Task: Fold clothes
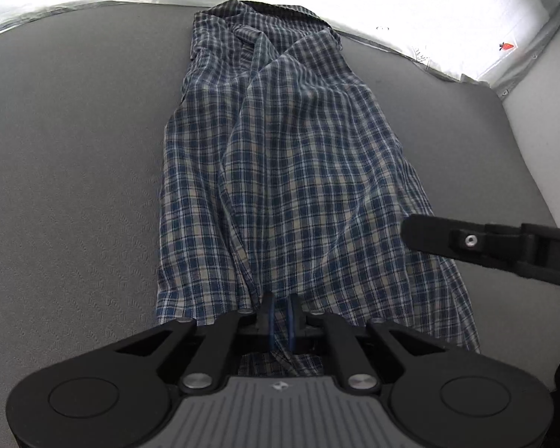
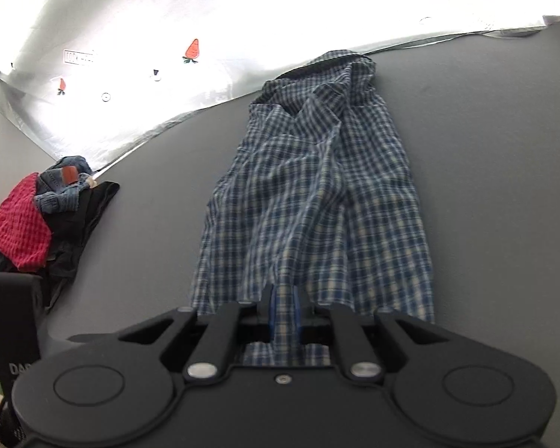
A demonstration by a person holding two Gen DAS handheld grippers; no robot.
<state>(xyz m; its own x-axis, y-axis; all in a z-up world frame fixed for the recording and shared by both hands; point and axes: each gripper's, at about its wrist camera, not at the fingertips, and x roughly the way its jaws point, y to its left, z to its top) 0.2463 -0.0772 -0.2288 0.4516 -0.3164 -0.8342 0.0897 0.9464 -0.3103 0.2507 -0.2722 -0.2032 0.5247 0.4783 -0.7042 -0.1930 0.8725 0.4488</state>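
A blue plaid shirt [image 1: 291, 171] lies stretched lengthwise on the grey bench [image 1: 74, 186], collar at the far end by a white sheet [image 2: 280, 37]. The left claw [image 1: 281, 311] pinches its near hem; the right claw [image 2: 284, 308] is likewise clamped on that hem. A pile of clothes [image 2: 44, 216] sits well apart.

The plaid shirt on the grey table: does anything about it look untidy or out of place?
The plaid shirt lies stretched lengthwise but not flat: diagonal creases run through its middle, and the collar end is bunched. Both the left claw and right claw pinch its near hem. A loose clothes pile sits at the table's corner.
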